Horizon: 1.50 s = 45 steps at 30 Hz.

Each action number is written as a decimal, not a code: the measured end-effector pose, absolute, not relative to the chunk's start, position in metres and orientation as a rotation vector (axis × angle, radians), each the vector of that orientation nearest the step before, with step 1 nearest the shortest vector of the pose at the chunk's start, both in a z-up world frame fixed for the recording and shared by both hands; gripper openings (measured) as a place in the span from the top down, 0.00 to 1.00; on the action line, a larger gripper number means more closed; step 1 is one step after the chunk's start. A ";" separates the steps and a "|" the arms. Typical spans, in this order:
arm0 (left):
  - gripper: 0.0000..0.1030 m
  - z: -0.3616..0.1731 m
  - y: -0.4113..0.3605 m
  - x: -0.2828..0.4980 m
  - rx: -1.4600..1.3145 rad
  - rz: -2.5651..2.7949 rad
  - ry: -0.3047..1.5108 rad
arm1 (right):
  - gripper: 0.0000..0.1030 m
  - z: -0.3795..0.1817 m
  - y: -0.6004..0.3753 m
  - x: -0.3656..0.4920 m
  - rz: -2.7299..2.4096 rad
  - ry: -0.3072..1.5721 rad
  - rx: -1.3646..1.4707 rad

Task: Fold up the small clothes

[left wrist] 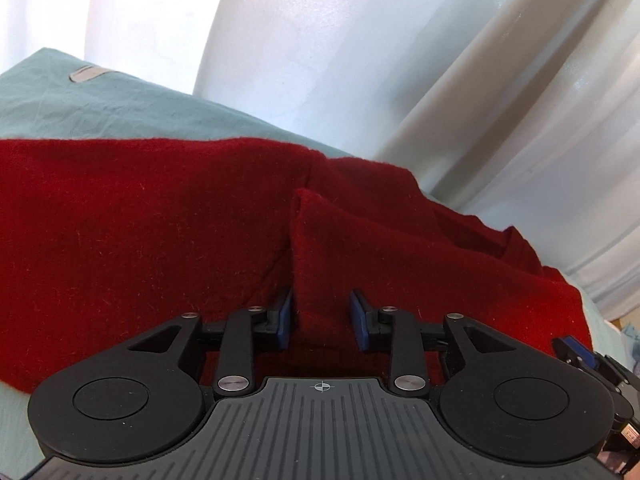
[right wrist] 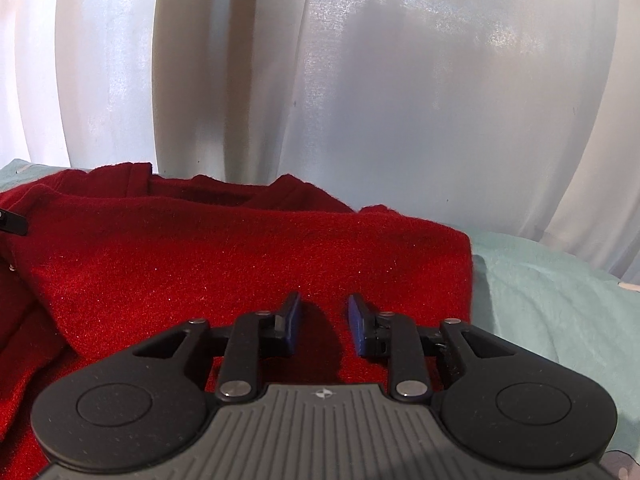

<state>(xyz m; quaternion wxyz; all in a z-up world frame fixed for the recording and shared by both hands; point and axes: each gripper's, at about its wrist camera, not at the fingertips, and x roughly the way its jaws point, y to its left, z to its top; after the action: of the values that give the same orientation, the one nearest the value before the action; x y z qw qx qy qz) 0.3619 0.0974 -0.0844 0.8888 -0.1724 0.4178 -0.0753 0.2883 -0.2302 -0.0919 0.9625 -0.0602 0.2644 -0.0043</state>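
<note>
White curtains (right wrist: 360, 100) hang behind, from ten to two o'clock. Pale green bedding (right wrist: 540, 300) spreads beneath a red garment (right wrist: 240, 248) heaped across the middle. The left gripper (left wrist: 322, 316) stands narrowly parted, a raised fold between its pads, the left pad touching it. The right gripper (right wrist: 324, 320), narrowly parted, hovers over flat cloth, holding nothing.

Deep red knit against pale teal and white

The fuzzy woollen garment (left wrist: 140, 220) is a plain deep red, unpatterned; the wrinkled cotton sheet (left wrist: 80, 108) beneath is pale teal with a small grey tag (left wrist: 86, 74); the sheer curtain (right wrist: 400, 100) is white; each matte black plastic gripper (left wrist: 322, 316) (right wrist: 324, 318) carries blue pads (left wrist: 359, 318).
</note>
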 end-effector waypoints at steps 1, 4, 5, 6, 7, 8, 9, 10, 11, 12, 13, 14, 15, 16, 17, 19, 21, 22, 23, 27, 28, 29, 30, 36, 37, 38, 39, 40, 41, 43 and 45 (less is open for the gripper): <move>0.70 -0.085 0.098 0.362 -0.352 -0.155 0.873 | 0.75 -0.092 -0.230 0.288 -0.010 0.535 -0.125; 0.83 -0.083 0.094 0.361 -0.295 -0.134 0.877 | 0.75 -0.093 -0.226 0.288 -0.017 0.535 -0.144; 0.87 -0.081 0.093 0.361 -0.284 -0.127 0.876 | 0.75 -0.093 -0.225 0.288 -0.021 0.534 -0.155; 0.87 -0.078 0.092 0.359 -0.271 -0.128 0.875 | 0.75 -0.093 -0.222 0.288 -0.025 0.533 -0.170; 0.88 -0.075 0.092 0.359 -0.266 -0.127 0.875 | 0.75 -0.094 -0.220 0.288 -0.029 0.532 -0.186; 0.88 -0.072 0.093 0.358 -0.265 -0.127 0.872 | 0.75 -0.094 -0.218 0.288 -0.031 0.531 -0.201; 0.88 -0.070 0.094 0.357 -0.266 -0.127 0.873 | 0.75 -0.093 -0.216 0.287 -0.033 0.532 -0.221; 0.88 -0.069 0.095 0.356 -0.268 -0.128 0.875 | 0.76 -0.090 -0.213 0.286 -0.037 0.534 -0.239; 0.88 -0.069 0.097 0.355 -0.271 -0.132 0.873 | 0.76 -0.087 -0.210 0.282 -0.036 0.534 -0.244; 0.88 -0.070 0.098 0.354 -0.272 -0.135 0.872 | 0.76 -0.083 -0.206 0.277 -0.018 0.524 -0.225; 0.87 -0.072 0.099 0.354 -0.268 -0.136 0.876 | 0.77 -0.078 -0.203 0.270 0.022 0.511 -0.200; 0.87 -0.074 0.099 0.354 -0.263 -0.132 0.883 | 0.77 -0.076 -0.198 0.265 0.066 0.502 -0.192; 0.87 -0.077 0.099 0.353 -0.261 -0.127 0.886 | 0.77 -0.075 -0.191 0.261 0.096 0.500 -0.196; 0.86 -0.079 0.099 0.352 -0.262 -0.126 0.880 | 0.77 -0.075 -0.185 0.259 0.121 0.507 -0.206; 0.85 -0.080 0.099 0.351 -0.262 -0.127 0.875 | 0.77 -0.078 -0.179 0.260 0.144 0.522 -0.220; 0.74 -0.080 0.102 0.349 -0.267 -0.123 0.872 | 0.77 -0.087 -0.172 0.264 0.142 0.551 -0.250; 0.66 -0.078 0.111 0.345 -0.307 -0.121 0.875 | 0.77 -0.092 -0.174 0.266 0.130 0.536 -0.230; 0.57 -0.075 0.120 0.341 -0.353 -0.120 0.867 | 0.77 -0.093 -0.178 0.268 0.127 0.539 -0.202; 0.34 -0.072 0.129 0.337 -0.393 -0.105 0.849 | 0.76 -0.092 -0.180 0.268 0.127 0.542 -0.178; 0.07 -0.061 0.192 0.306 -0.532 0.096 0.697 | 0.75 -0.094 -0.183 0.266 0.130 0.534 -0.162; 0.07 -0.062 0.217 0.295 -0.595 0.164 0.656 | 0.75 -0.094 -0.184 0.266 0.131 0.534 -0.158; 0.07 -0.064 0.239 0.286 -0.657 0.230 0.621 | 0.75 -0.094 -0.184 0.265 0.131 0.534 -0.154; 0.07 -0.068 0.264 0.274 -0.733 0.304 0.584 | 0.74 -0.094 -0.185 0.265 0.132 0.533 -0.149; 0.14 -0.099 0.364 0.213 -1.068 0.565 0.383 | 0.69 -0.094 -0.194 0.268 0.137 0.539 -0.101; 0.21 -0.105 0.373 0.207 -1.107 0.583 0.367 | 0.68 -0.093 -0.196 0.269 0.141 0.540 -0.090; 0.30 -0.110 0.380 0.203 -1.143 0.580 0.337 | 0.68 -0.093 -0.197 0.269 0.144 0.541 -0.079; 0.33 -0.116 0.386 0.199 -1.192 0.580 0.305 | 0.68 -0.093 -0.199 0.270 0.148 0.542 -0.070; 0.40 -0.121 0.393 0.196 -1.234 0.582 0.277 | 0.68 -0.093 -0.199 0.270 0.150 0.542 -0.066; 0.44 -0.124 0.397 0.195 -1.265 0.584 0.252 | 0.68 -0.093 -0.199 0.270 0.150 0.542 -0.064; 0.44 -0.127 0.406 0.198 -1.309 0.572 0.215 | 0.68 -0.093 -0.198 0.270 0.149 0.542 -0.069; 0.44 -0.129 0.410 0.203 -1.328 0.572 0.190 | 0.68 -0.093 -0.198 0.269 0.149 0.541 -0.071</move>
<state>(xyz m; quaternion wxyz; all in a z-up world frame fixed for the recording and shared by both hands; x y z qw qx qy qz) 0.2031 0.4105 -0.1290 0.7455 -0.6069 0.0870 0.2615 0.2693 -0.1977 -0.0934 0.9602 -0.0348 0.2671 0.0734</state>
